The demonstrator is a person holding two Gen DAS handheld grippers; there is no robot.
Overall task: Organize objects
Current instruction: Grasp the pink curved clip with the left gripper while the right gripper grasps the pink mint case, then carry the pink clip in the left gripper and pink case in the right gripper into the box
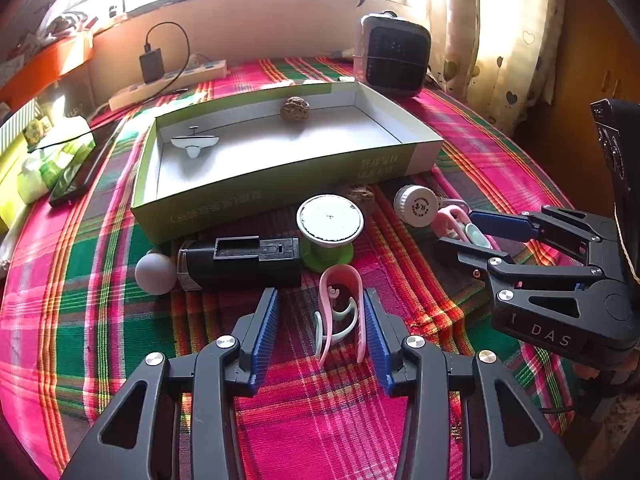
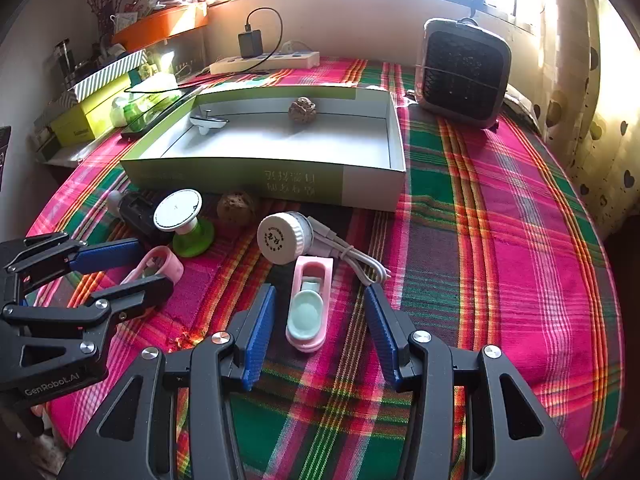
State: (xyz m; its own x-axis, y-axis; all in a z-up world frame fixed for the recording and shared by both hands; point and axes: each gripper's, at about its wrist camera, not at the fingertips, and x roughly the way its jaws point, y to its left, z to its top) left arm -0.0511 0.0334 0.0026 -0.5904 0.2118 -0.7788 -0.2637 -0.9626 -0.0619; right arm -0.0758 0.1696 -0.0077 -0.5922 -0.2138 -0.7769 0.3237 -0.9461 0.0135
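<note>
Two tongs poised over small clutter on a plaid-covered table

The left tongs (image 1: 322,330) stand part-way wide around a pink looped clip (image 1: 340,312), whose right side touches one blue pad while the other pad is clear; whether it is gripped is hard to tell. The right tongs (image 2: 320,328) are wide, astride a pink case (image 2: 309,306) with a mint insert, touching neither pad. Beyond lie a walnut (image 2: 237,207) partly hidden behind a green spool (image 1: 329,232), a white-capped bottle (image 2: 282,238), and the open green box (image 1: 280,188).

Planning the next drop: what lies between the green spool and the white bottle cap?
A brown walnut, against the box's front wall; clearest in the right wrist view.
</note>
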